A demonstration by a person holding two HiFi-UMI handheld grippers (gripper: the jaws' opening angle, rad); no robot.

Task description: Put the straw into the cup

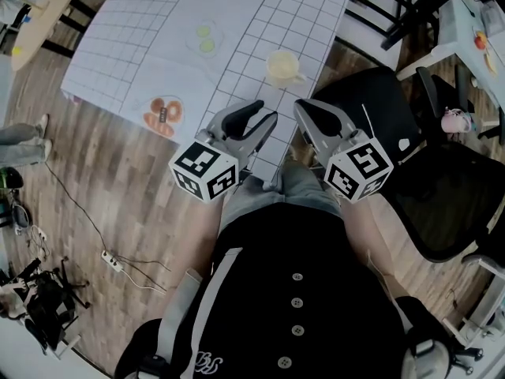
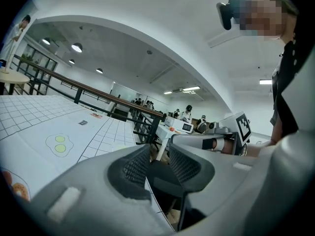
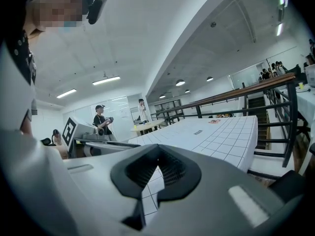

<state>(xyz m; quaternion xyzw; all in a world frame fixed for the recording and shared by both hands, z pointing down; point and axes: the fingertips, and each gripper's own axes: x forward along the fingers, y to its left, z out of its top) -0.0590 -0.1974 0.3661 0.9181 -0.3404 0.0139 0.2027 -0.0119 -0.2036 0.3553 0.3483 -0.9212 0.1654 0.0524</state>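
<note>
One cup (image 1: 282,67) stands on the counter (image 1: 134,46), near the edge closest to the person. Two hand-held grippers hover just short of the cup: left hand-held gripper (image 1: 267,109), jaws apart and empty; right hand-held gripper (image 1: 301,103), jaw tips together, nothing between. One black chair (image 1: 379,105) stands right of the cup. The gripper views, unlike the head view, show a railing (image 3: 231,96) and standing people (image 3: 102,118) beyond the cup
</note>
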